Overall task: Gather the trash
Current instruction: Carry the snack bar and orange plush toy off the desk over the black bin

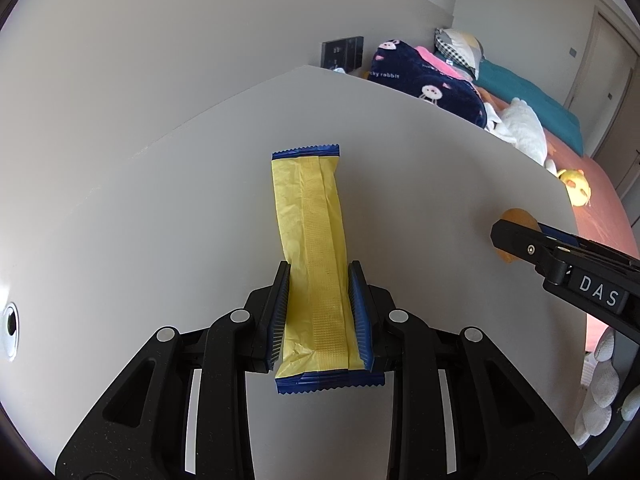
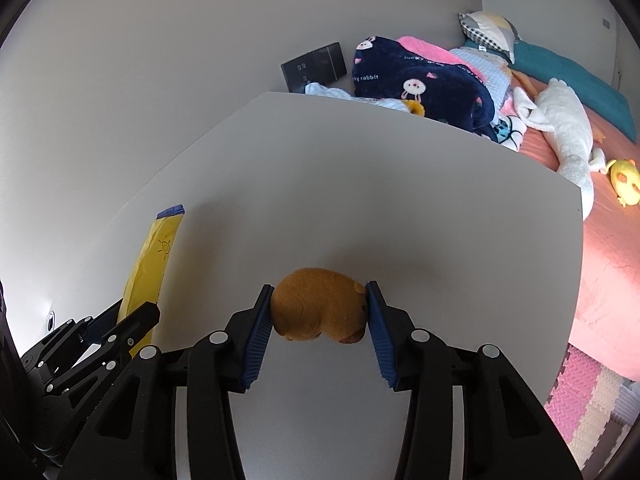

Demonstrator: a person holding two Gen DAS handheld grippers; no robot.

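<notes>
Lying lengthwise between the left gripper's [image 1: 318, 312] fingers, the yellow wrapper [image 1: 310, 240] with blue crimped ends runs straight ahead along the line of the gripper, so its long axis matches the direction the fingers point. Both ribbed blue pads press its near part from either side, clamped on it, with the near crimped end poking out behind the pads and the far end stretching out over the white counter [image 1: 160, 220]. Whether the far end rests on the counter or hangs just above it cannot be told; from the right wrist view the wrapper [image 2: 154, 264] seems to slant up and away from the fingers. The right gripper [image 2: 320, 312] is closed on a small brown plush toy [image 2: 318, 306], pinched across its length, one pad at its rump and the other at its face, just above the counter. The two grippers sit side by side and well apart, the left one to the left and the right one nearer the counter edge that meets the bed [image 2: 600, 248]. No bin or bag shows in either view, so the wrapper likely has to be carried out of this scene; since it sticks forward of the fingers, its floppy free end will lead and may droop or catch.
</notes>
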